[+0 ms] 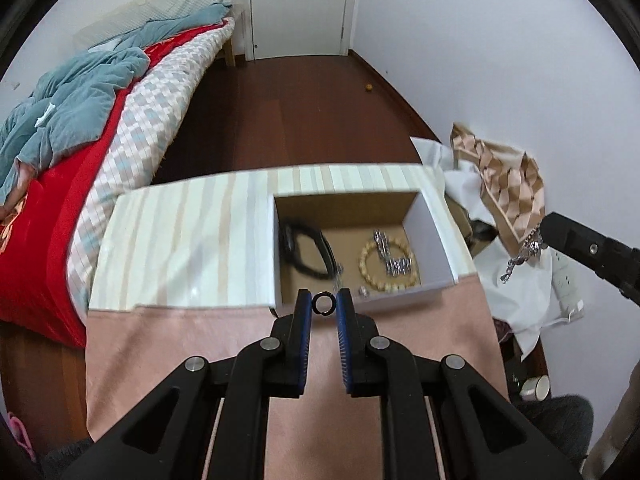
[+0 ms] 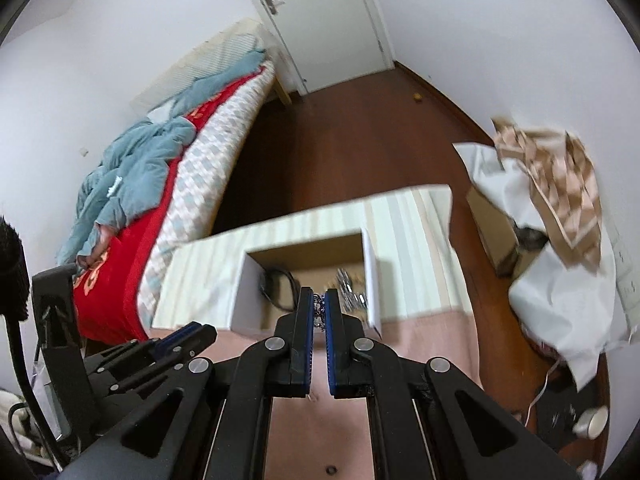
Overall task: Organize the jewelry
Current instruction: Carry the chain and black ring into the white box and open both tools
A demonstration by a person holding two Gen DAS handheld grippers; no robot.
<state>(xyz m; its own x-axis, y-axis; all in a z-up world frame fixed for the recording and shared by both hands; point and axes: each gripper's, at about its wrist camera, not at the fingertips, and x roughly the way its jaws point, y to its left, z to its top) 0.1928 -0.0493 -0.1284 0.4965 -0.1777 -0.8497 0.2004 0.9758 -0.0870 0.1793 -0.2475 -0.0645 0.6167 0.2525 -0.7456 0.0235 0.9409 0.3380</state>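
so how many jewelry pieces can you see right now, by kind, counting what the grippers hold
Rings: 1, the black ring between the left gripper fingertips
Silver chains: 2, one hanging from the right gripper, one in the box lying across the beads
Bead bracelets: 1, cream coloured
Black bands: 1, left side of the box
Total: 5; a small blurred bit near the box's front edge is not counted.

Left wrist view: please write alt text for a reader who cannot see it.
The left gripper pinches a small black ring between its jaws, just short of an open box holding a black band, a bead bracelet and silver pieces. At right, the right gripper holds a dangling silver chain.
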